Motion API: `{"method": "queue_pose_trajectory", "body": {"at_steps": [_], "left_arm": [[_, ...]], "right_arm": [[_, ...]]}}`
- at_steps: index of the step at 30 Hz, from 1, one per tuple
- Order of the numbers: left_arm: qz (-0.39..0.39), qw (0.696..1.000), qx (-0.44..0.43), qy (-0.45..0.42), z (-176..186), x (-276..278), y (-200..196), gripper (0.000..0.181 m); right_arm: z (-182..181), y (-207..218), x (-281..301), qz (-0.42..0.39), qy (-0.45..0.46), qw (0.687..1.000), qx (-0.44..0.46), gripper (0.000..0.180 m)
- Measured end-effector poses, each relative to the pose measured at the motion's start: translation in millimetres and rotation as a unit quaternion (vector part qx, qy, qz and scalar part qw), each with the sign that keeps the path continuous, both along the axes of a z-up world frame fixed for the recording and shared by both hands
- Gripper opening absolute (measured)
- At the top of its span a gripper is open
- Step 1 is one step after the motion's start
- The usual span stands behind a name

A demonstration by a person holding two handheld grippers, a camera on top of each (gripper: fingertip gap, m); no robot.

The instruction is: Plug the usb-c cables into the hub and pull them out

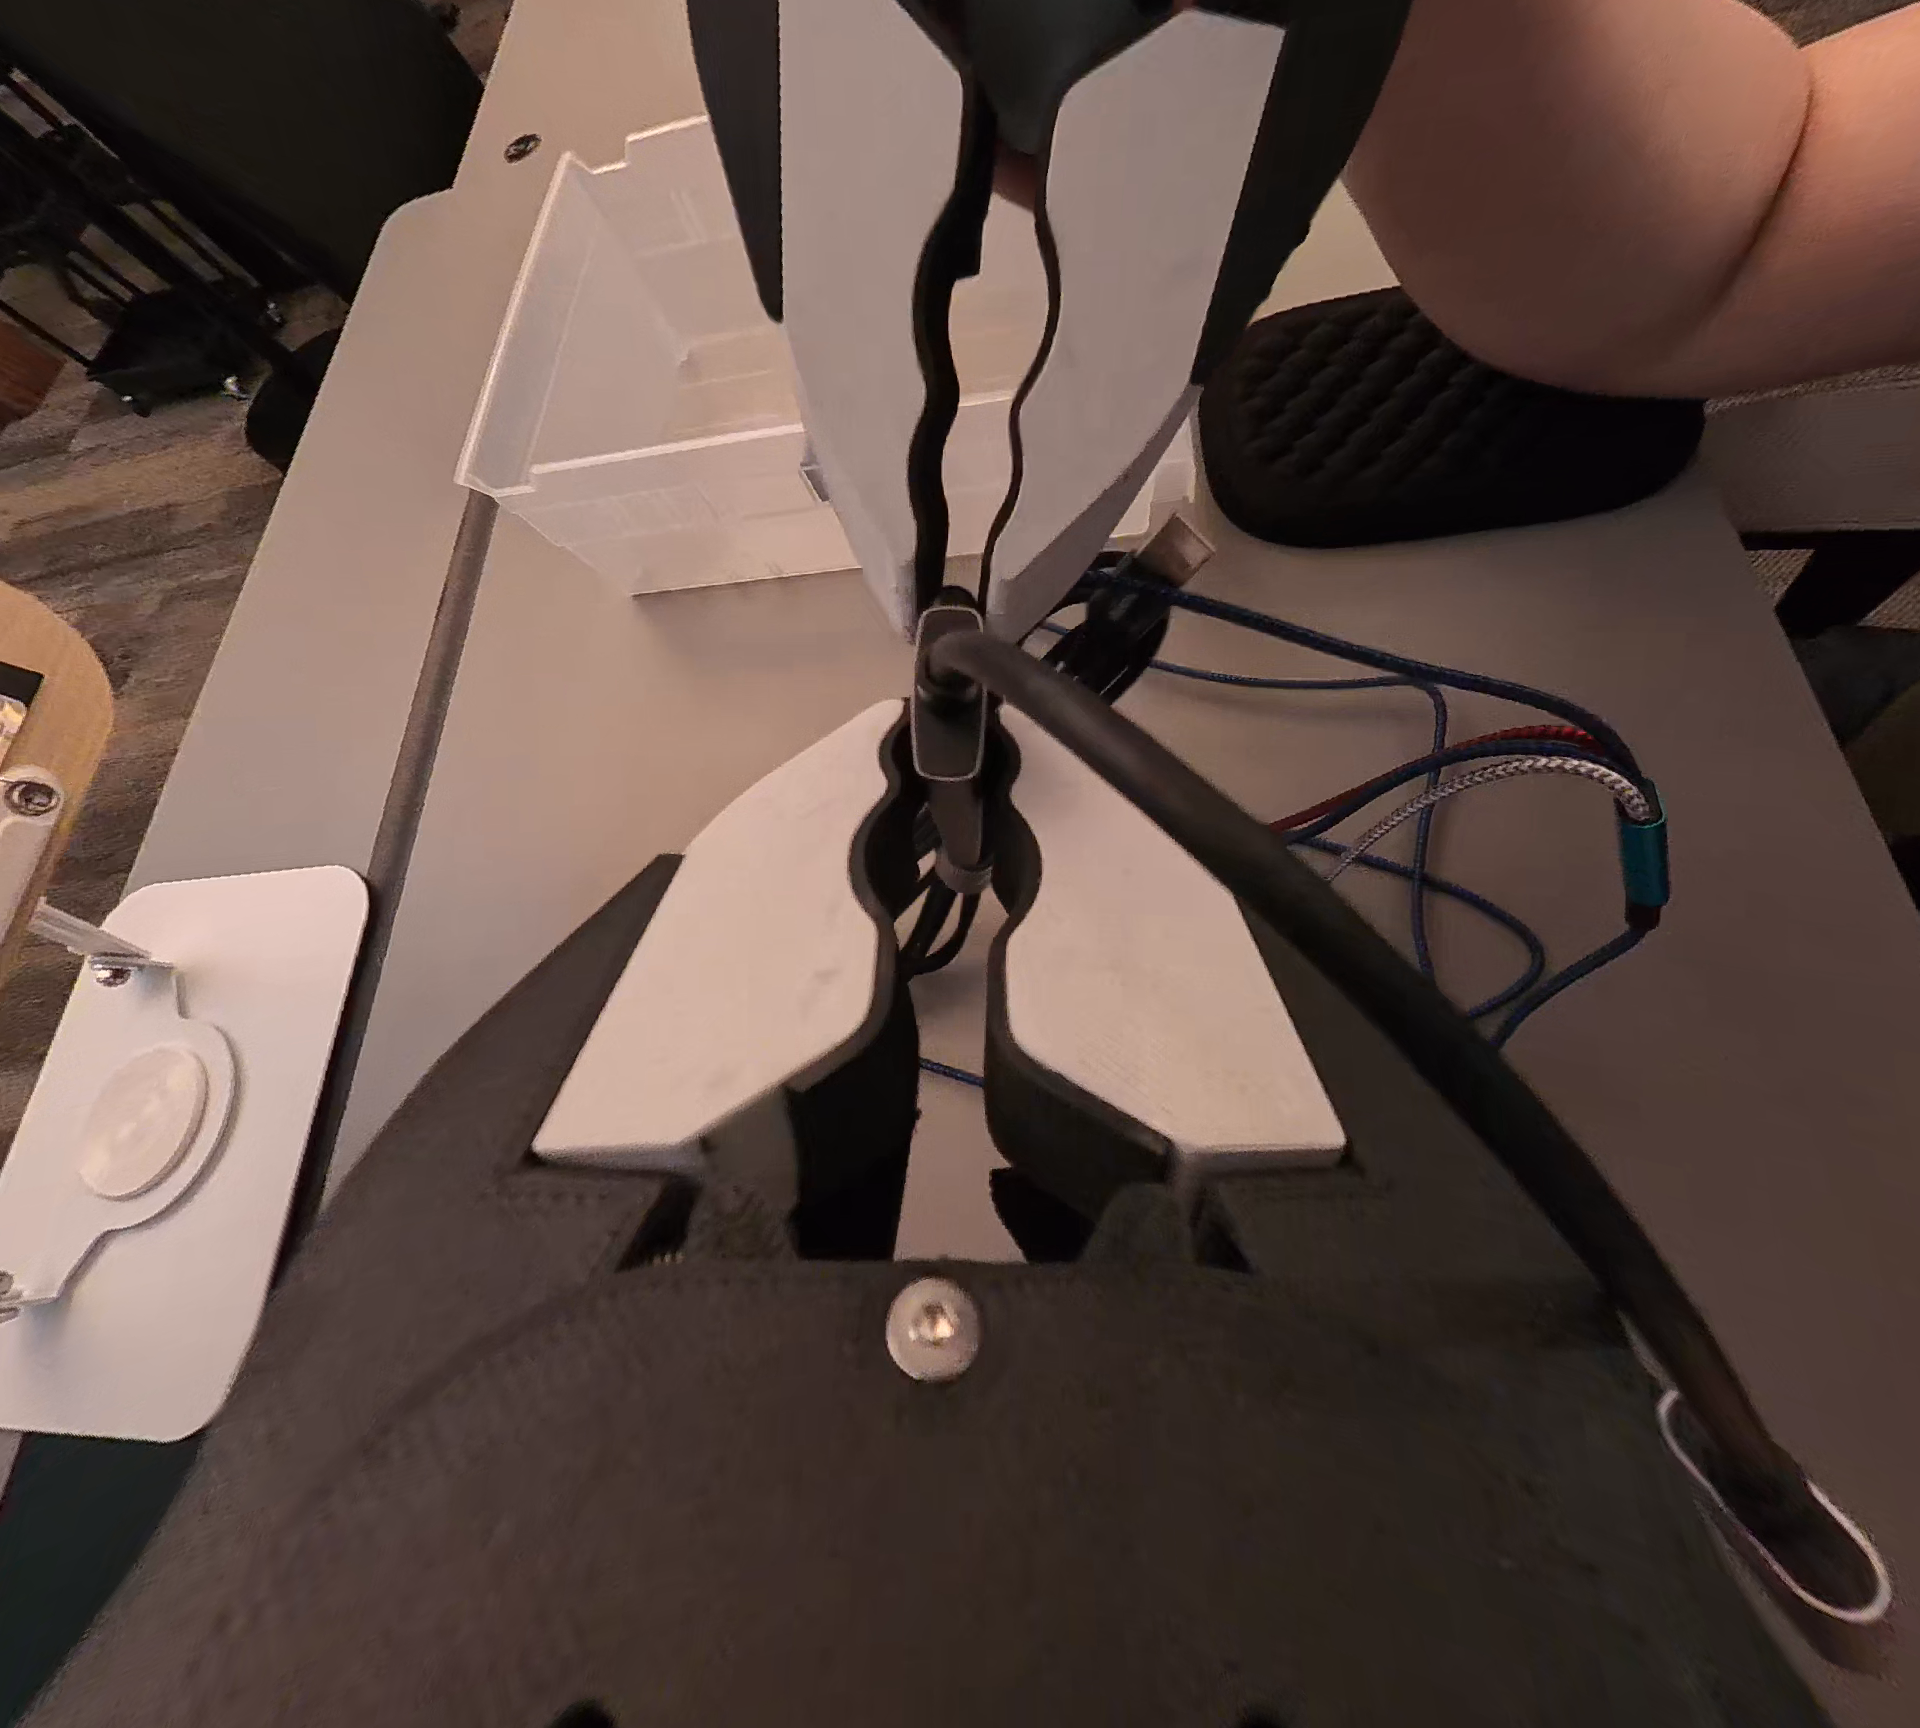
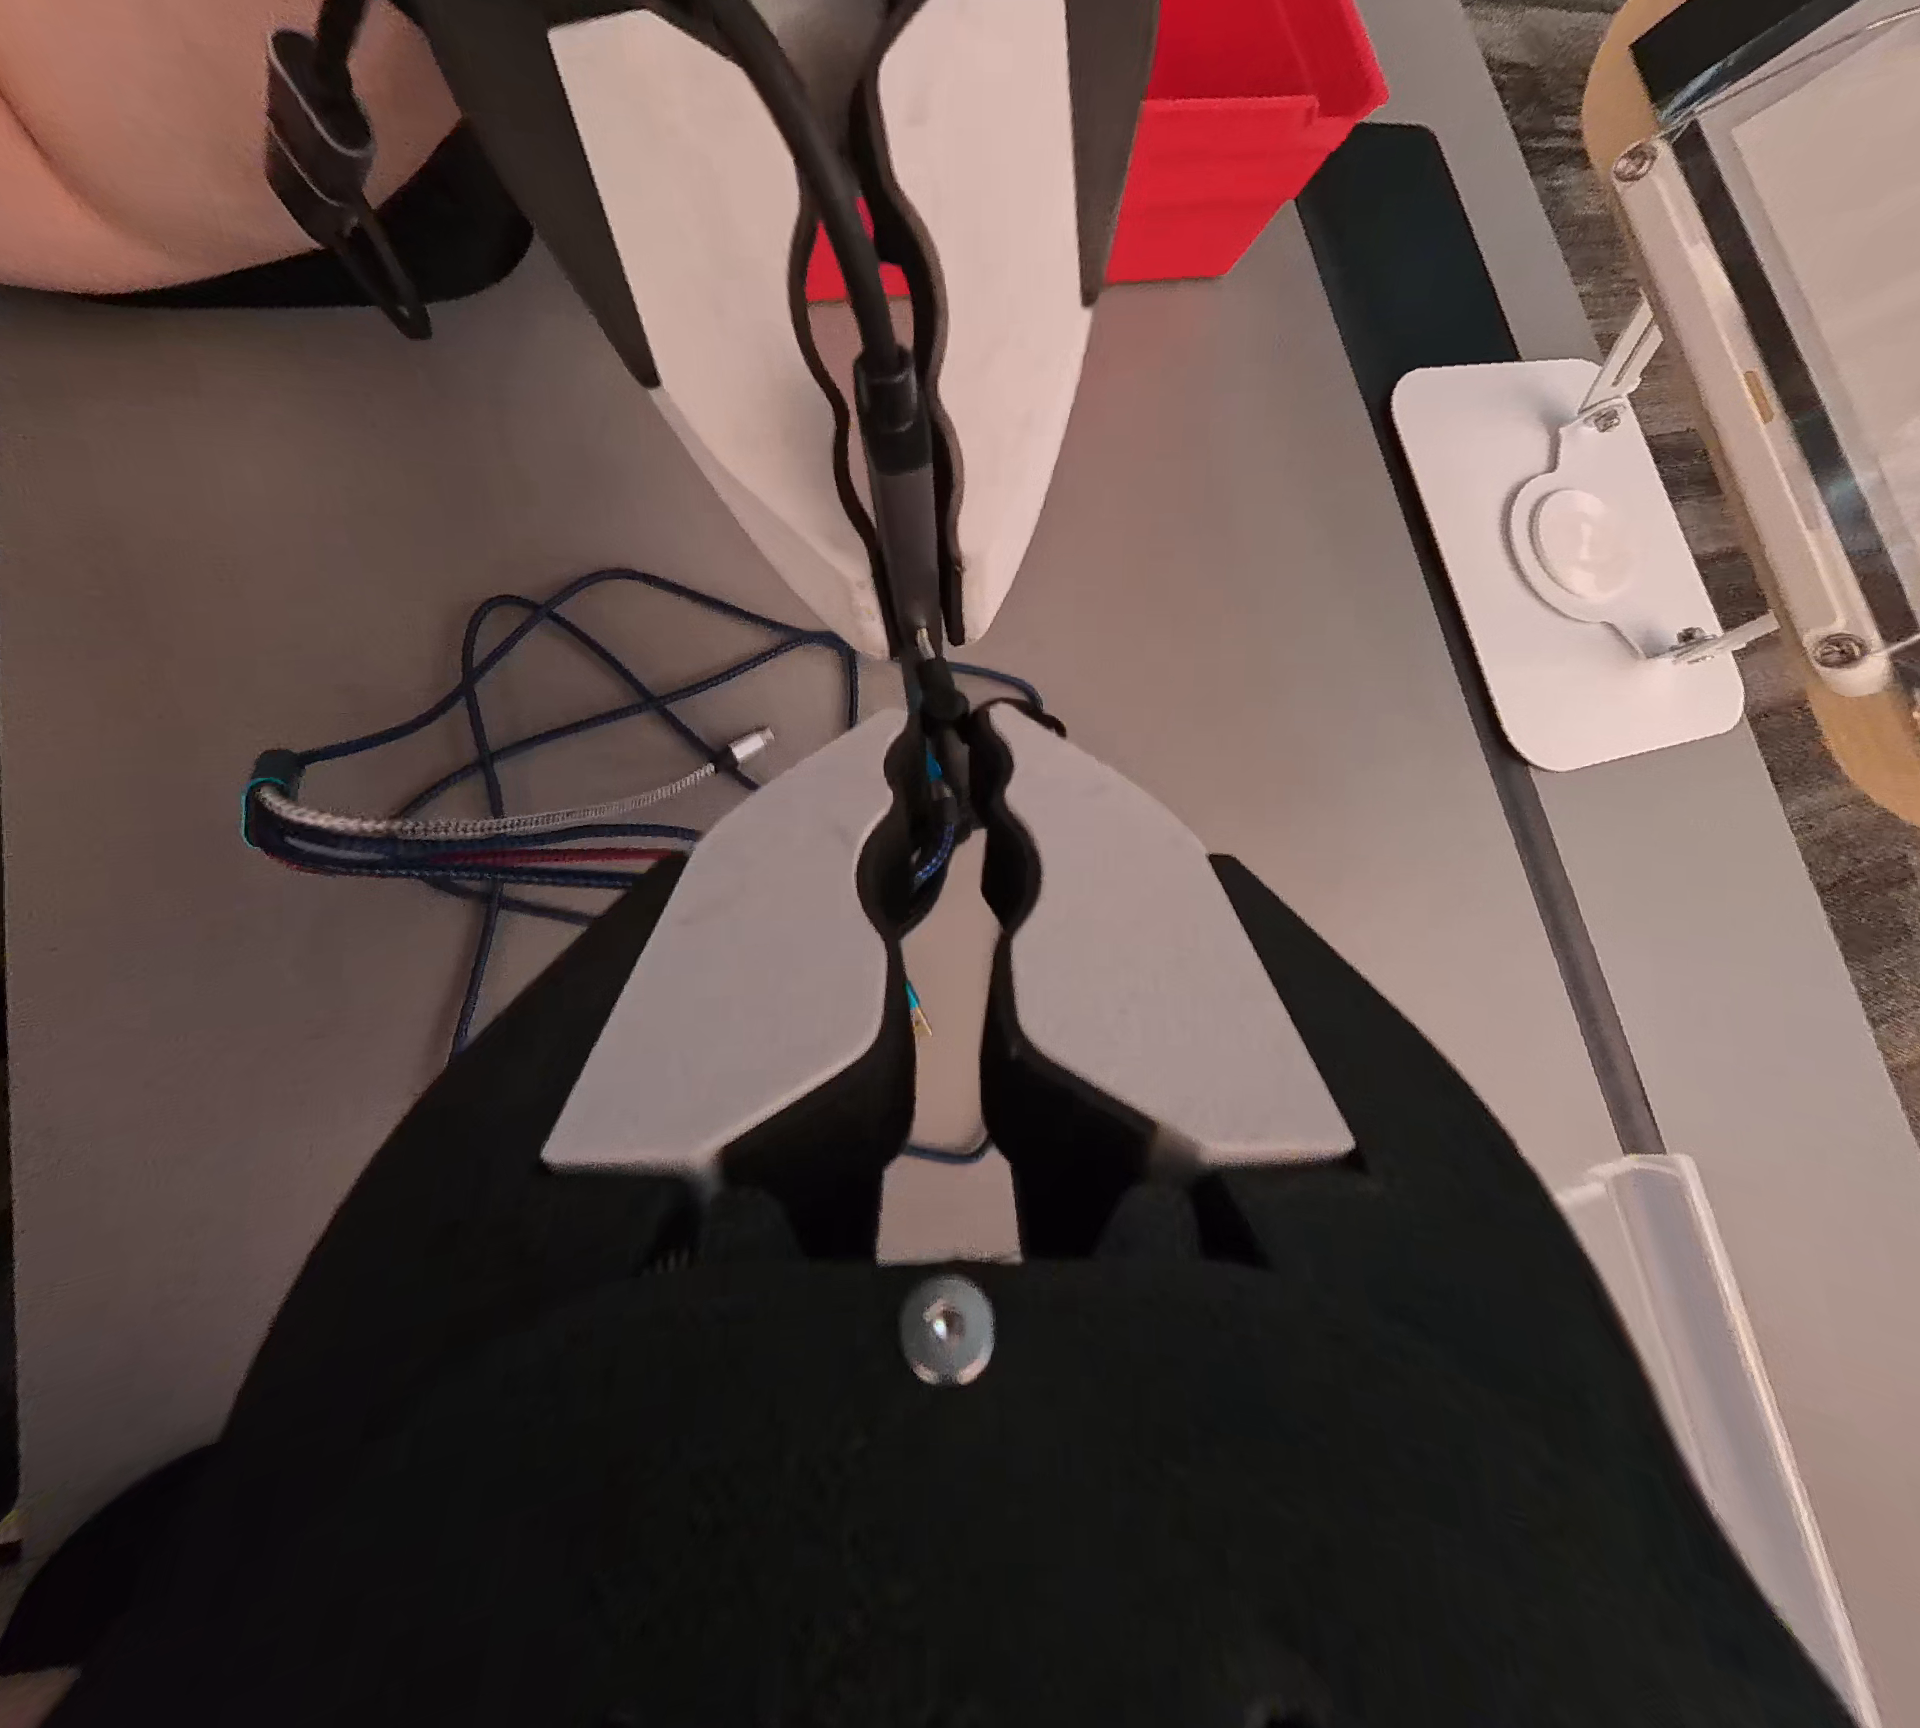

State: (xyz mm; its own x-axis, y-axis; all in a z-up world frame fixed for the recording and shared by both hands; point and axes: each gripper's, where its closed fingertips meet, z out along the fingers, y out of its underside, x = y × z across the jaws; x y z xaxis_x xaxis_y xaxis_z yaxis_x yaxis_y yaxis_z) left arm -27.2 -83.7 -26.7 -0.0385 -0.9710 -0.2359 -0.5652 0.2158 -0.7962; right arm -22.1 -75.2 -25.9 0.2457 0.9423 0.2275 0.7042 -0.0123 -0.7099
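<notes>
My left gripper [image 1: 945, 738] is shut on the slim dark grey hub [image 1: 948, 748], held above the grey table [image 1: 623, 743]. The hub's thick black lead [image 1: 1247, 857] curves back to the lower right. In the right wrist view the hub [image 2: 896, 483] sits between the left gripper's [image 2: 920, 639] white fingers, port end toward me. My right gripper [image 2: 940, 733] is shut on the plug of a blue braided usb-c cable [image 2: 935, 847], tip to tip with the left gripper. The plug meets the hub's end; how deep it sits is hidden. The right gripper [image 1: 951, 613] reaches in from above in the left wrist view.
A tangle of blue, red and silver braided cables joined by a teal sleeve [image 1: 1642, 857] lies on the table, also in the right wrist view [image 2: 265, 795]. A clear plastic bin [image 1: 644, 390], a red bin [image 2: 1236, 120], a black mesh pad [image 1: 1434, 421] and a white mount plate [image 2: 1558, 556] stand around. A person's arm [image 1: 1610, 120] is at the upper right. My two grippers' fingertips are within a few centimetres of each other.
</notes>
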Motion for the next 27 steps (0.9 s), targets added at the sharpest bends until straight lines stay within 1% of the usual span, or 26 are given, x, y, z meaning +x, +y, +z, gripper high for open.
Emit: {"method": "queue_pose_trajectory", "body": {"at_steps": [5, 16, 21, 25, 27], "left_arm": [[0.006, 1.0, 0.023, 0.012, -3, 2, 1, 0.009], [0.021, 0.999, 0.026, -0.026, 9, 2, 7, 0.009], [0.013, 0.998, 0.01, -0.063, 19, 2, 7, 0.009], [0.006, 0.996, 0.014, -0.088, 27, 2, 6, 0.01], [0.006, 0.994, -0.002, -0.111, 35, 0, 6, 0.009]], "right_arm": [[-3, 1, 1, -0.01, -0.024, 1.0, 0.013, 0.009], [8, 8, -4, -0.017, 0.015, 0.999, 0.031, 0.007], [12, 8, -9, -0.004, 0.058, 0.998, 0.014, 0.008], [12, 9, -15, 0.007, 0.087, 0.996, -0.009, 0.008], [20, 9, -17, 0.015, 0.125, 0.992, -0.025, 0.008]]}}
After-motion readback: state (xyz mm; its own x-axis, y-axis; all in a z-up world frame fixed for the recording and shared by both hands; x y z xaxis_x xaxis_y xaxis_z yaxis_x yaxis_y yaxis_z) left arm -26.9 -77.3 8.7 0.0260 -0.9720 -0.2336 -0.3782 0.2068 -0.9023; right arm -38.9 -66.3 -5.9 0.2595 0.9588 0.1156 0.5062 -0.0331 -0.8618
